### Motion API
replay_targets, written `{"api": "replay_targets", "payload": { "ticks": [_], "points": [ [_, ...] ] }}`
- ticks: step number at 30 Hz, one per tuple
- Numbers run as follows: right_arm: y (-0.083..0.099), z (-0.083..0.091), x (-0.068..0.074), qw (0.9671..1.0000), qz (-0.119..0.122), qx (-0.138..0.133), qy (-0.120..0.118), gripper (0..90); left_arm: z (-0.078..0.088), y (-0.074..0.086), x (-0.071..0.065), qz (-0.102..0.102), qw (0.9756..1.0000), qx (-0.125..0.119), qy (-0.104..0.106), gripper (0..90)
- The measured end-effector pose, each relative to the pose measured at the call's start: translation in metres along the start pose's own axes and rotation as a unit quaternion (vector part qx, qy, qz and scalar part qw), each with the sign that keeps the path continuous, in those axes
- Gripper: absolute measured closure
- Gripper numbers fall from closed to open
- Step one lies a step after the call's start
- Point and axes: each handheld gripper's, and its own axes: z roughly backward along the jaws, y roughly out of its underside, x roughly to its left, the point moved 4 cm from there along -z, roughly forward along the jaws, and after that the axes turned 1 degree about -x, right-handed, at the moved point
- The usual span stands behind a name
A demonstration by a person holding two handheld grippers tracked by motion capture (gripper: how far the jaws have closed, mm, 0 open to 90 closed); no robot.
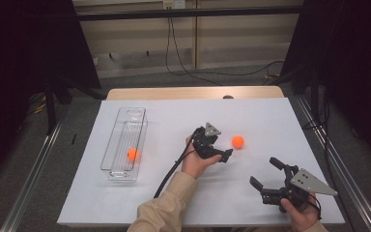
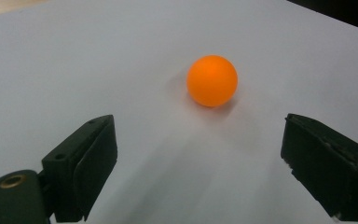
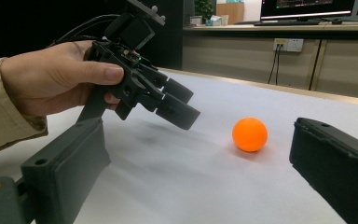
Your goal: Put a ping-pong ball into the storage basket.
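An orange ball (image 1: 237, 141) lies loose on the white table top (image 1: 270, 116), right of centre. My left gripper (image 1: 221, 144) hovers just left of it, tilted down toward it. In the left gripper view its jaws stand open around bare table (image 2: 200, 135), with the ball (image 2: 212, 80) a short way ahead and untouched. My right gripper (image 1: 264, 170) rests low near the front right, open and empty. In the right gripper view (image 3: 198, 135) the ball (image 3: 249, 134) lies ahead, and the left gripper (image 3: 177, 105) is to its left. A second orange ball (image 1: 132, 154) sits inside a clear plastic tray (image 1: 121, 140).
The clear tray is long and narrow and lies at the left of the table, running front to back. A wooden strip (image 1: 193, 92) borders the far edge. Metal rails (image 1: 34, 164) flank both sides, and dark curtains hang beyond. Cables trail across the floor behind.
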Motion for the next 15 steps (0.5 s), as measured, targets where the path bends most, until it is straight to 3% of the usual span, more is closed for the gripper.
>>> {"api": "replay_targets", "payload": {
  "ticks": [15],
  "points": [
    [-0.0001,0.0000,-0.0004,1.0000,-0.001,0.000,0.000,2.9,-0.0037,-0.0003,0.0005,0.001,1.0000,0.000,0.000,10.5]
  ]
}}
